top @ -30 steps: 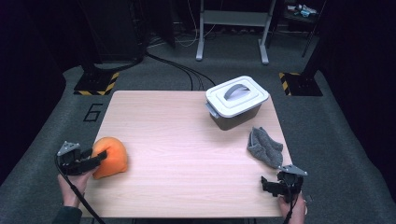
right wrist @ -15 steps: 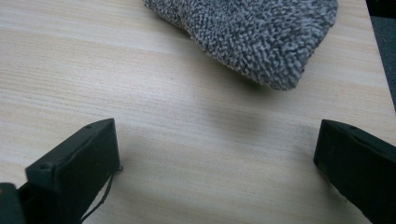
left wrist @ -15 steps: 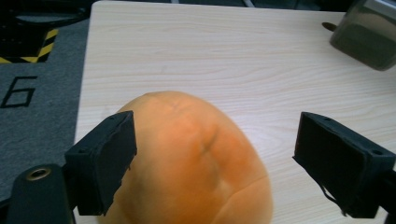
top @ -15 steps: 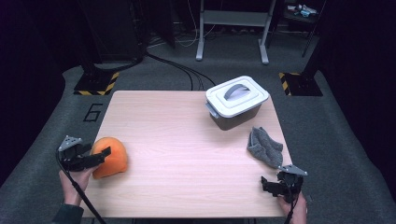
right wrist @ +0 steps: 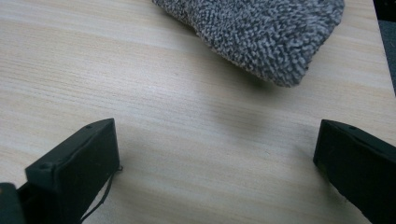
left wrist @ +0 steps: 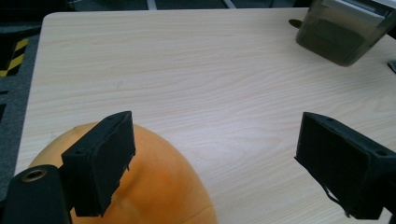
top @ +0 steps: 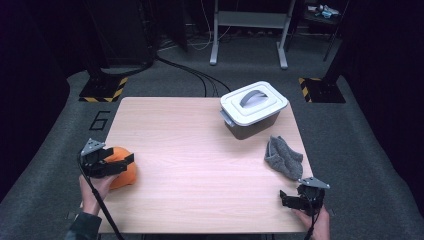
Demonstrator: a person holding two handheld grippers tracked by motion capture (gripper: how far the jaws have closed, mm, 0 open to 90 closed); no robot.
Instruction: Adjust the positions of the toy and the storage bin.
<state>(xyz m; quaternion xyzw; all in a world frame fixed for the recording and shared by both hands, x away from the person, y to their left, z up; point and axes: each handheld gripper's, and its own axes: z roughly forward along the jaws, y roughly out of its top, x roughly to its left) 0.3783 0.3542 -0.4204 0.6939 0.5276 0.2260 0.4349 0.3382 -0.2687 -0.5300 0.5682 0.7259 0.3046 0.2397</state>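
High view: we read one marking, a "6" (top: 101, 120) on the floor left of the table (top: 200, 165). Our left gripper (top: 119, 165) has just been opening and stands wide, unclenched over one orange object (top: 125, 172) near the table's left edge. Our right gripper (top: 289, 199) gapes empty near one grey cloth (top: 283, 157); one lidded box (top: 253, 109) stands behind.
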